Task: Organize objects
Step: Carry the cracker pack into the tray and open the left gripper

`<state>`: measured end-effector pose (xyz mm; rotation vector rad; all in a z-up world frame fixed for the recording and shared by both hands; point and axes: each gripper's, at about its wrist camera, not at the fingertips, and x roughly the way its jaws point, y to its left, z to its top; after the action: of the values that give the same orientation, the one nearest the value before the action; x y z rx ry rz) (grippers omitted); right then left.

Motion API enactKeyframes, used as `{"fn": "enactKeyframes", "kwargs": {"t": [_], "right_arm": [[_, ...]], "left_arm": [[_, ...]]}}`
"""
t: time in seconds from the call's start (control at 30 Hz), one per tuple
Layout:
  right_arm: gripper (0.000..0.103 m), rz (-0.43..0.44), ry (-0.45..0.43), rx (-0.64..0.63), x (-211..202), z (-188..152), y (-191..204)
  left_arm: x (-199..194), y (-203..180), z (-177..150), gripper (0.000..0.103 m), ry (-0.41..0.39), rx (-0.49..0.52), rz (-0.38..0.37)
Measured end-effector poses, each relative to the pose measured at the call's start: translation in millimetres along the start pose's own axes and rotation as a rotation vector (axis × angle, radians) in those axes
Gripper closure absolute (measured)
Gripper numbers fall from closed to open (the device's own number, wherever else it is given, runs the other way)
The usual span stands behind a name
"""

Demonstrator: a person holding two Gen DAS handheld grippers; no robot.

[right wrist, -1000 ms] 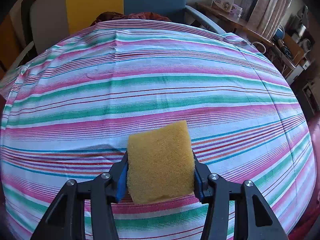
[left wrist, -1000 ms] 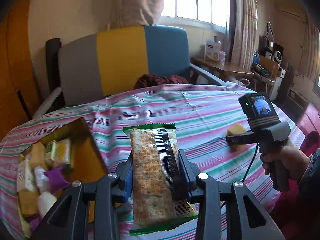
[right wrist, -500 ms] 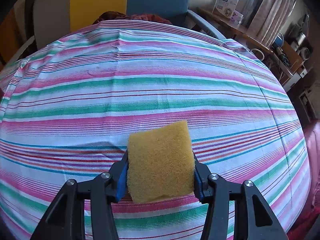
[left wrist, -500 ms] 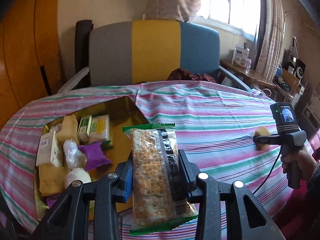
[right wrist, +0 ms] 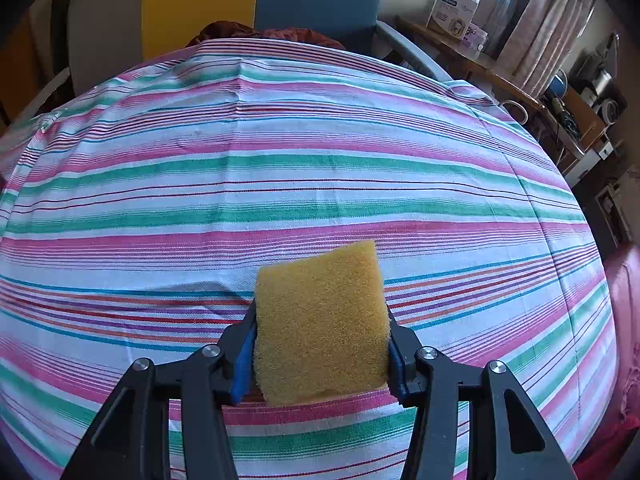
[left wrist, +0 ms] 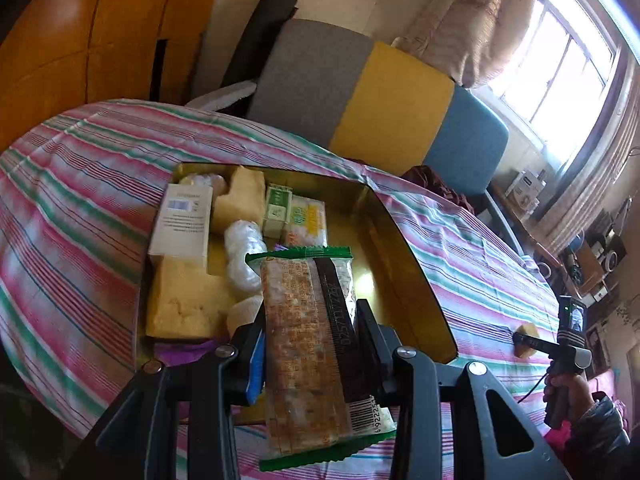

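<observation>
Here we see left gripper (left wrist: 310, 354) pinching cracker packet (left wrist: 310, 344), long axis pointing ahead, directly above gold tray (left wrist: 404, 280); free floor lies right of packet. Right gripper (right wrist: 322, 354) clamps yellow sponge (right wrist: 320, 320) over striped cloth (right wrist: 280, 168), well apart from tray.

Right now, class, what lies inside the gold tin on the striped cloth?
In the tin: a white box, two sponges, clear-wrapped lumps, green snack packs, something purple. The cracker pack in the left claw covers the near middle.
</observation>
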<state>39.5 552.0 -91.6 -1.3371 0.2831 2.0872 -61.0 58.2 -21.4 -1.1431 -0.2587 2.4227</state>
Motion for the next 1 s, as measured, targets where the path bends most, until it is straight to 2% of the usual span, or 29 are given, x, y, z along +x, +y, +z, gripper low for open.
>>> {"fn": "enactKeyframes", "kwargs": {"t": [0.23,0.43,0.53,0.67,0.73,0.8,0.87,1.0], "right_arm": [[0.050,-0.003,0.000,-0.005,-0.6,-0.1,0.4],[0.050,-0.002,0.002,-0.008,-0.2,0.1,0.4],[0.050,0.004,0.004,-0.006,1.3,1.7,-1.0],[0.050,0.010,0.008,0.003,2.7,2.7,-1.7],[0.050,0.011,0.009,0.004,3.1,3.3,-1.4],[0.050,0.010,0.009,0.000,3.4,3.7,-1.2],[0.050,0.010,0.009,0.001,3.2,3.6,-0.5],[0.050,0.005,0.007,-0.005,3.0,3.3,1.0]], "left_arm": [[53.3,-31.7,27.3,0.065,0.094,-0.045,-0.123],[115.3,-45.7,58.3,0.065,0.189,-0.108,-0.102],[135.5,-47.2,66.9,0.064,0.202,-0.123,-0.072],[166.5,-42.4,70.6,0.064,0.266,-0.161,-0.055],[178.0,-42.2,71.2,0.058,0.279,-0.159,-0.068],[183.1,-41.1,71.6,0.058,0.280,-0.154,-0.045],[178.1,-38.9,70.6,0.058,0.270,-0.160,-0.057],[149.3,-37.9,68.2,0.058,0.200,-0.113,-0.020]]}}
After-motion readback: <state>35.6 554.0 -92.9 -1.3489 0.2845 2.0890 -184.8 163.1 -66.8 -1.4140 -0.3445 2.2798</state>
